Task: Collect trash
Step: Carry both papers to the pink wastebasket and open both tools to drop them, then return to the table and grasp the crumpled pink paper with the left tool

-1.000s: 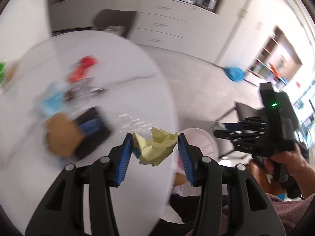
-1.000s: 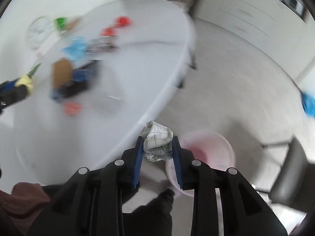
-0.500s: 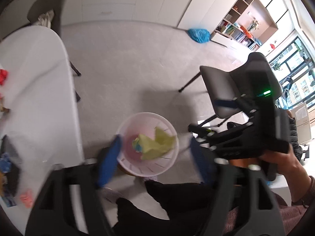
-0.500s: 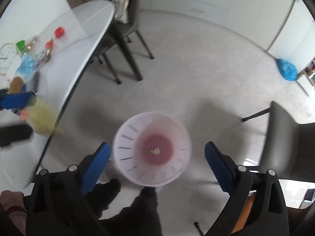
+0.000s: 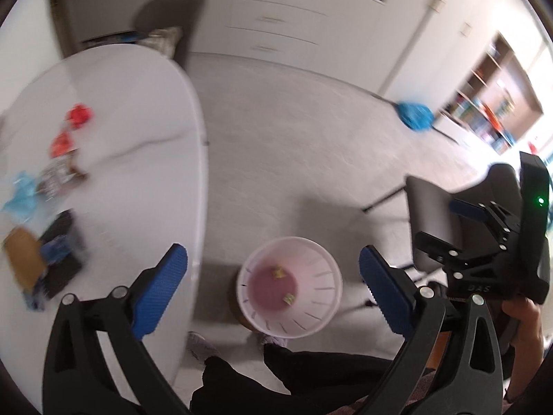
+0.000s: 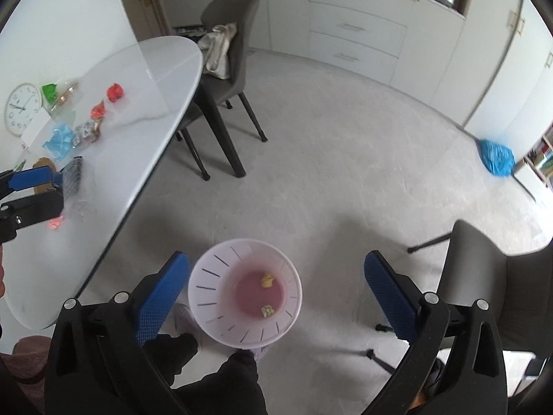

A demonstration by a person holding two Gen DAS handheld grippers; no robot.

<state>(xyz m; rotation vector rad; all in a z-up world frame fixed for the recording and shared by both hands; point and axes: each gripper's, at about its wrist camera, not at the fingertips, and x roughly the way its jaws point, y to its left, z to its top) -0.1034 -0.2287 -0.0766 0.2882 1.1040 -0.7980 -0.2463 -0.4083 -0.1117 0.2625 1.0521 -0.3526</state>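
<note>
A pale pink bin (image 5: 311,314) stands on the floor beside the white table (image 5: 145,180). Two crumpled paper balls, a yellow one (image 6: 266,280) and a whitish one (image 6: 268,310), lie on its bottom. My left gripper (image 5: 272,254) hangs above the bin, its jaws opening, with nothing between them. My right gripper (image 6: 276,259) is also over the bin (image 6: 214,297), jaws opening and empty. More trash lies on the table (image 6: 145,128): red crumples (image 6: 115,91), a blue wrapper (image 6: 58,140), a silver wrapper (image 6: 88,129) and a pink scrap (image 6: 55,223).
A grey chair (image 6: 228,69) with a cloth on it stands at the table's far end and another chair (image 6: 484,276) stands right of the bin. A clock (image 6: 20,109) and a dark flat thing (image 5: 62,252) lie on the table. A blue bag (image 6: 496,157) sits on the floor. The person's legs (image 6: 221,380) are below.
A second ago each gripper was shut on a paper ball near the table edge. Both swung over the bin and opened; the yellow and whitish balls now lie in it.
</note>
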